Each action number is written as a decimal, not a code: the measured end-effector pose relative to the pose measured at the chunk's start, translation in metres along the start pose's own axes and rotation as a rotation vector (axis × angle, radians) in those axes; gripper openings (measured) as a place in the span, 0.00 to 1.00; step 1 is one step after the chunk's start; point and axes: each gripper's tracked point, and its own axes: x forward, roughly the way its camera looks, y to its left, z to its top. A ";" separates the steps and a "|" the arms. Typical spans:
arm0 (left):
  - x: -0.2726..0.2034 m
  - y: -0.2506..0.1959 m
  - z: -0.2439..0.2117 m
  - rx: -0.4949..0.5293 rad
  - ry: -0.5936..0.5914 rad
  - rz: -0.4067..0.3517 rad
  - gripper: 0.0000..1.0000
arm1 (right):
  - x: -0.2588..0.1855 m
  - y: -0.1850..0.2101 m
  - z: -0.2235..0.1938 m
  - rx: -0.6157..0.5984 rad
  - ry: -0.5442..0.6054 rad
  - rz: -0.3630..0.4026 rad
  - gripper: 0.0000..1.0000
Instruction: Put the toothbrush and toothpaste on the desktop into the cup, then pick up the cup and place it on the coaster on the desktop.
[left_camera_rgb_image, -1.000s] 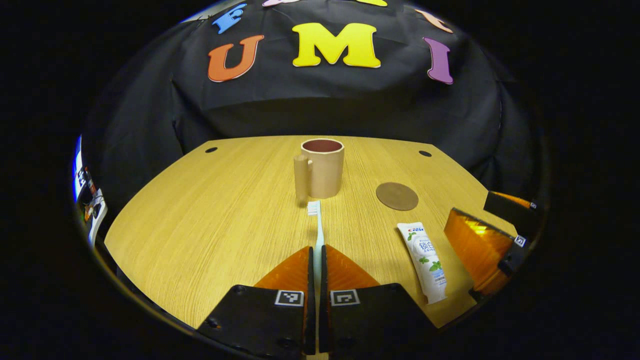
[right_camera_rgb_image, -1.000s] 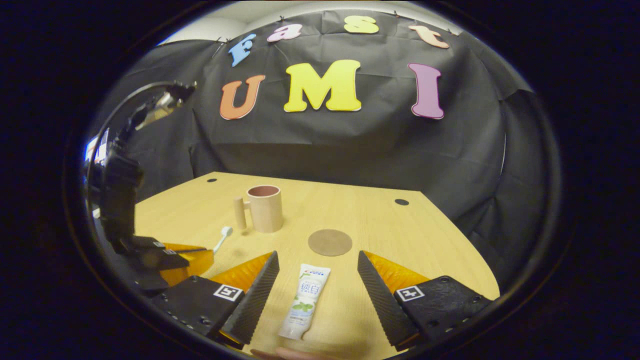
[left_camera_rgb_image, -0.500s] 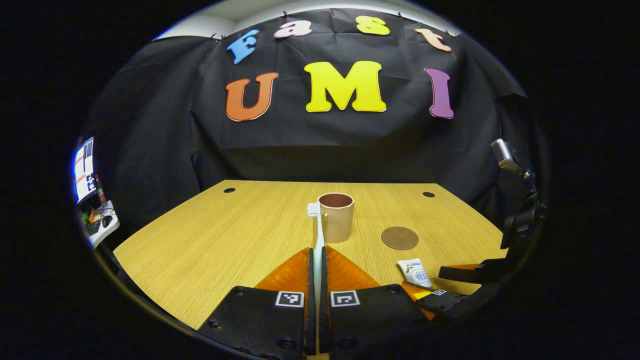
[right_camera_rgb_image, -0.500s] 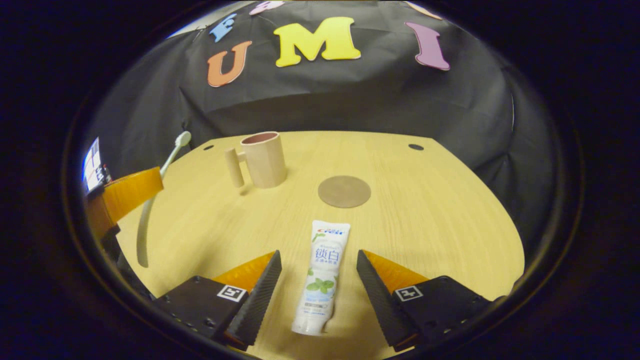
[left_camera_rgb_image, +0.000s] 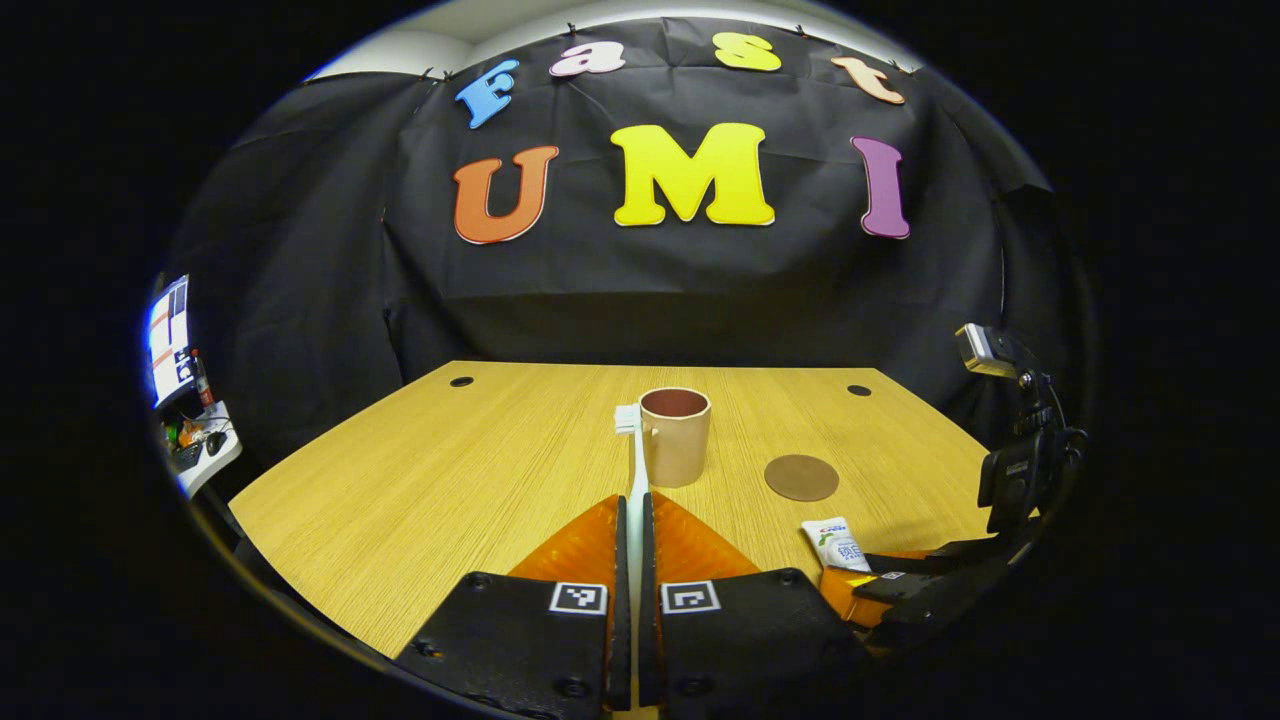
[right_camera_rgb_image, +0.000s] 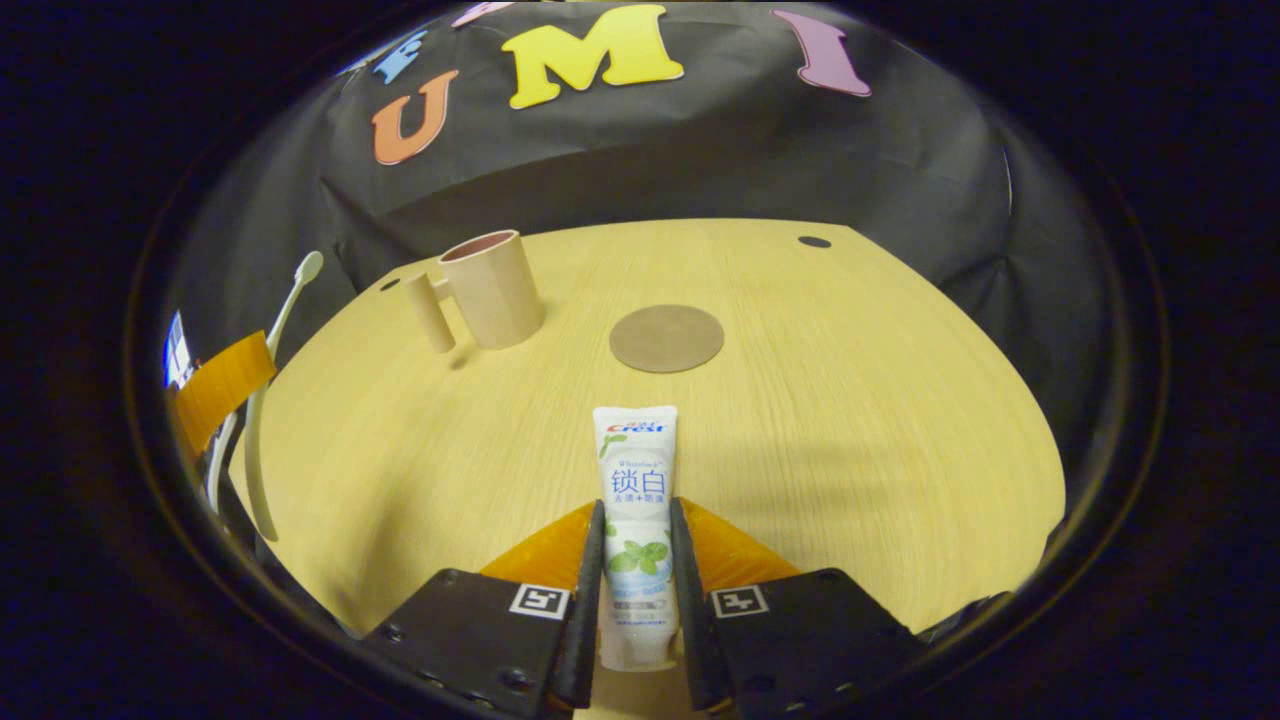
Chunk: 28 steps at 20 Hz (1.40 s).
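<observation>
Both items were out of the cup (left_camera_rgb_image: 675, 436), which stood on the desk (left_camera_rgb_image: 430, 490) beside the coaster (left_camera_rgb_image: 801, 477), not on it. My left tool (left_camera_rgb_image: 632, 545) was clamped on the toothbrush (left_camera_rgb_image: 633, 470), held off the desk; my right tool (right_camera_rgb_image: 637, 560) had closed on the toothpaste (right_camera_rgb_image: 635, 490), low over the desk. Dropping both in and moving the cup to the coaster was left.

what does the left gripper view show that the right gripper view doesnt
Left gripper view: the left tool clamped on the toothbrush up close, plus a cluttered shelf at its left edge. Right gripper view: the right tool clamped on the toothpaste, and the handle clear beside the cup. Both: cup, coaster, table, toothbrush, toothpaste.
</observation>
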 end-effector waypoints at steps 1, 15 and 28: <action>0.001 -0.001 0.000 0.000 0.001 0.001 0.06 | 0.001 -0.001 0.001 0.027 0.004 0.021 0.36; -0.003 0.011 0.006 0.011 -0.037 0.030 0.06 | -0.065 0.011 0.061 -0.174 -0.411 -0.008 0.28; 0.024 0.015 0.065 -0.039 -0.131 -0.005 0.06 | -0.115 0.013 0.090 -0.198 -0.602 0.002 0.28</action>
